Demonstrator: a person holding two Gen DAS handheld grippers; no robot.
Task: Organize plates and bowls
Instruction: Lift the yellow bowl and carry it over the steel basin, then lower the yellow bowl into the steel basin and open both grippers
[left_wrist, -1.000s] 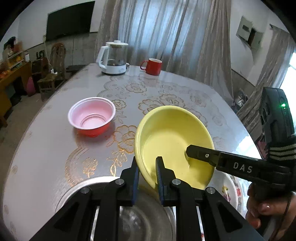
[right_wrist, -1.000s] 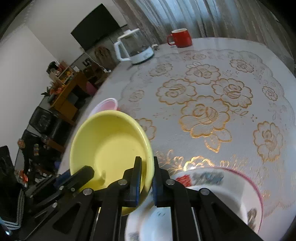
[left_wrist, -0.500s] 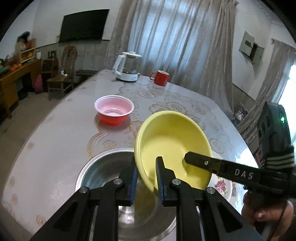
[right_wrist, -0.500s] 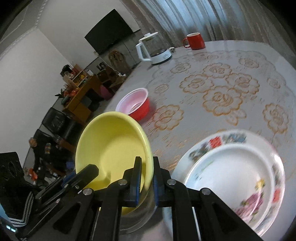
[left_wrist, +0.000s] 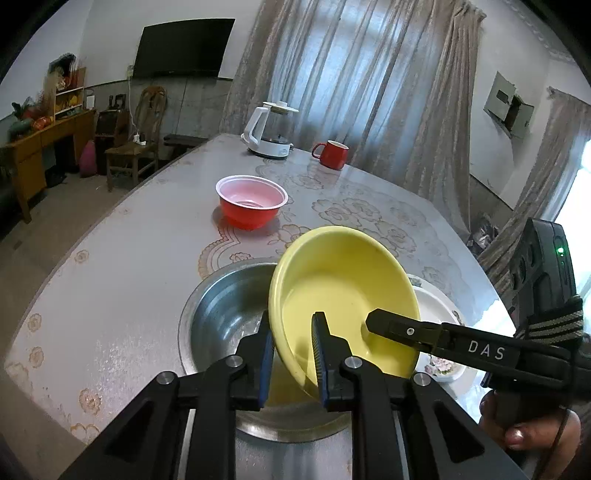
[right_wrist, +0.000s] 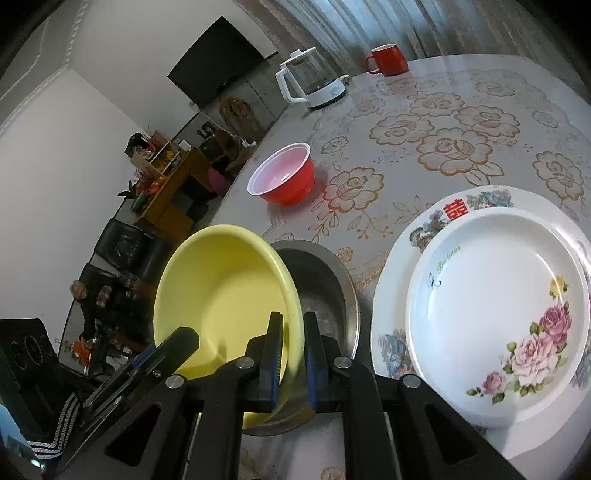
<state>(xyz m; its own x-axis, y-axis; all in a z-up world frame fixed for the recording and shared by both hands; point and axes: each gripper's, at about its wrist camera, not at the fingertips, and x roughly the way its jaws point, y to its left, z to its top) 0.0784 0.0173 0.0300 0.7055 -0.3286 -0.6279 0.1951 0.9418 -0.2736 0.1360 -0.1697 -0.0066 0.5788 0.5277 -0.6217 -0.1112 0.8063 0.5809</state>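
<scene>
A yellow bowl (left_wrist: 343, 291) (right_wrist: 221, 295) hangs tilted over a steel bowl (left_wrist: 221, 310) (right_wrist: 325, 288), held by both grippers. My left gripper (left_wrist: 291, 325) is shut on the bowl's left rim. My right gripper (right_wrist: 293, 325) is shut on the opposite rim and shows in the left wrist view as a black finger (left_wrist: 424, 334) across the bowl. A red plastic bowl (left_wrist: 251, 201) (right_wrist: 284, 177) stands farther back on the table. Two stacked floral plates (right_wrist: 495, 310) (left_wrist: 439, 310) lie to the right of the steel bowl.
A white kettle (left_wrist: 269, 133) (right_wrist: 310, 81) and a red mug (left_wrist: 332, 153) (right_wrist: 388, 59) stand at the table's far end. The round table (left_wrist: 122, 280) has a floral cloth. Chairs and a wooden cabinet (left_wrist: 37, 147) stand on the left.
Both grippers have drawn back toward the near edge with the yellow bowl. The steel bowl and the plates have come fully into view beneath and beside it.
</scene>
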